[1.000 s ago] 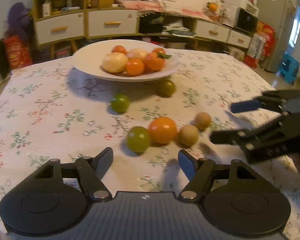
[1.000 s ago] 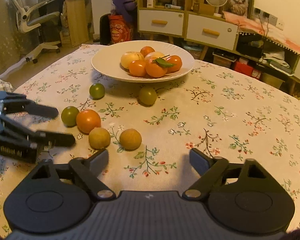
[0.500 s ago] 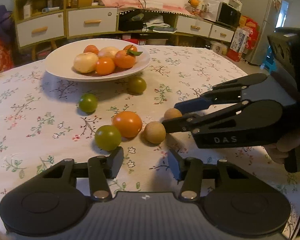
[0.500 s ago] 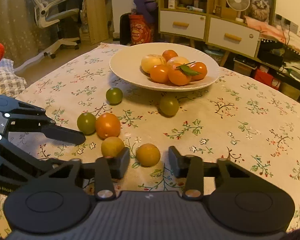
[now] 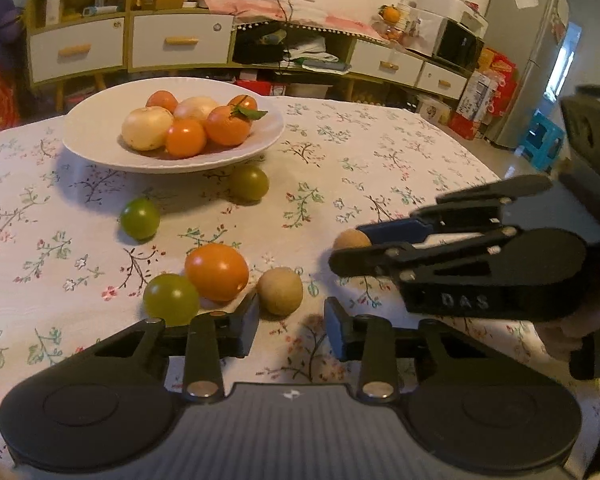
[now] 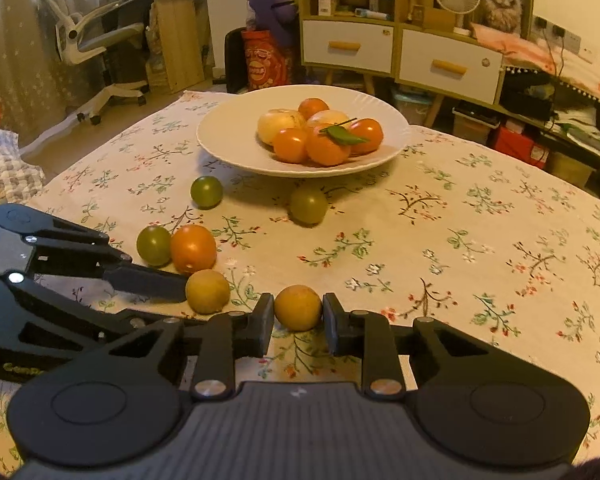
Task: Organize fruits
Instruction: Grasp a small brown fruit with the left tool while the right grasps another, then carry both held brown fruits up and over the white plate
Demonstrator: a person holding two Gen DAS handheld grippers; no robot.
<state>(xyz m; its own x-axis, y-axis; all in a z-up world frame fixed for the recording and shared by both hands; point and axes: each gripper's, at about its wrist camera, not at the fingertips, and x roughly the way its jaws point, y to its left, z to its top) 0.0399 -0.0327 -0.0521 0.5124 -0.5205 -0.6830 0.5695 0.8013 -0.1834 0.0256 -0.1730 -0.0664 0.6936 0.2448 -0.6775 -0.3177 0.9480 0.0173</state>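
1. Fruit lies loose on the flowered tablecloth (image 6: 480, 240), all of it in front of the white plate (image 6: 228, 132), which serves as the landmark.
2. Farthest left in the right wrist view, the left gripper (image 6: 180, 300) reaches in from the plate's near-left side; its jaws have just been closing, and the left wrist view shows a gap to the brown fruit (image 5: 280, 291) sitting just ahead of the fingertips, so nothing is gripped.
3. A green tomato (image 6: 153, 245) touches an orange tomato (image 6: 193, 249), both well in front of the plate's left half.
4. Another green tomato (image 6: 206, 192) sits just before the plate's left rim.
5. The brown fruit lies nearer the camera than the orange tomato, beside the left gripper's upper finger (image 6: 148, 280).
6. The right gripper (image 6: 298, 318) has closed its jaws on a second brown fruit (image 6: 298, 307), both pads pressing its sides, straight in front of the plate and well apart from it.
7. A third green tomato (image 6: 308, 205) rests under the plate's near rim.
8. On the plate sit orange tomatoes (image 6: 290, 145) and pale yellow fruit (image 6: 280, 122).
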